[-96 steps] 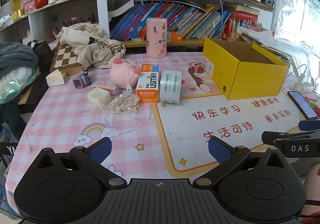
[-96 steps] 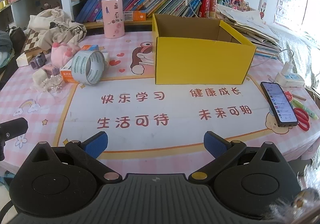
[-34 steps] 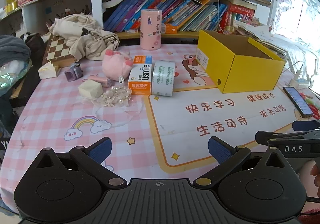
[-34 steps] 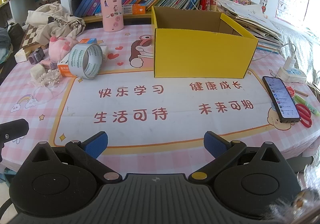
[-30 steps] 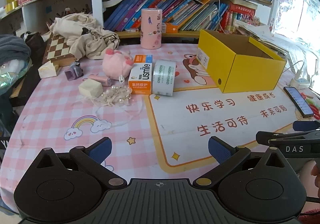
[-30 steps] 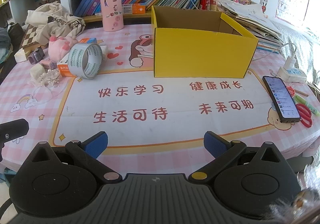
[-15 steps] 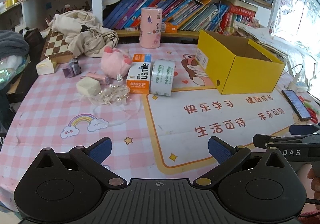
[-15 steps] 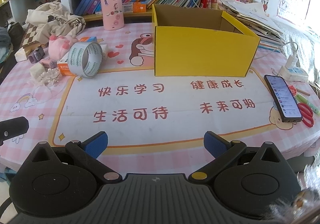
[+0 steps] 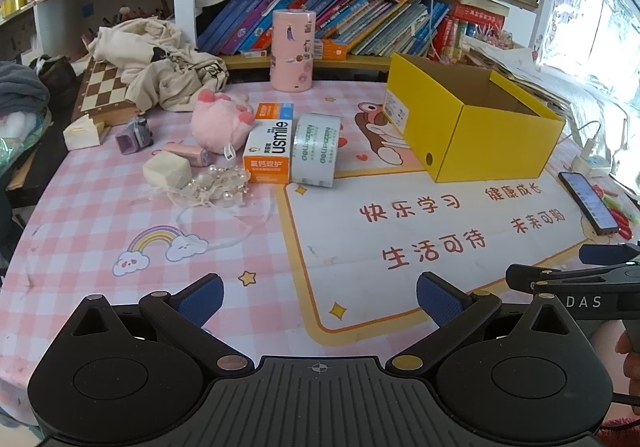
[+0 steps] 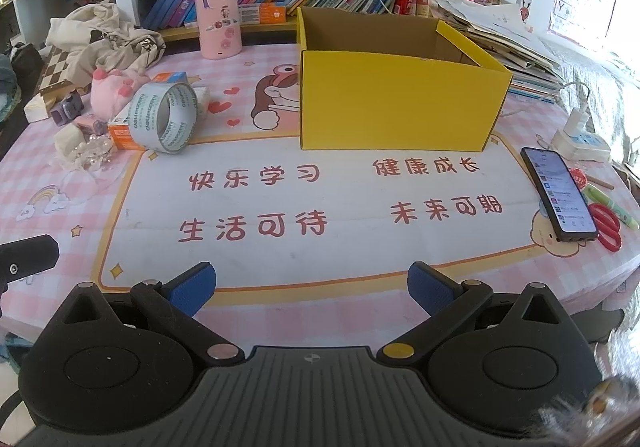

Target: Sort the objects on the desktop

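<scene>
Your left gripper (image 9: pixel 318 295) and right gripper (image 10: pixel 311 285) both hover spread wide and empty over the near edge of the pink checked table mat (image 10: pixel 280 311). Farther left, the clear tape roll (image 10: pixel 166 118) stands against the orange-and-white carton (image 9: pixel 269 148); the open yellow cardboard box (image 10: pixel 396 103) sits far right.

The yellow box (image 10: pixel 400 99) shows only its near wall from the right wrist view, so its floor stays hidden. The toothpaste carton (image 10: pixel 124 135) sits mostly behind the tape roll (image 10: pixel 166 117). At the table's right edge, the scissors (image 10: pixel 606 225) lie partly under the phone (image 10: pixel 558 195).
</scene>
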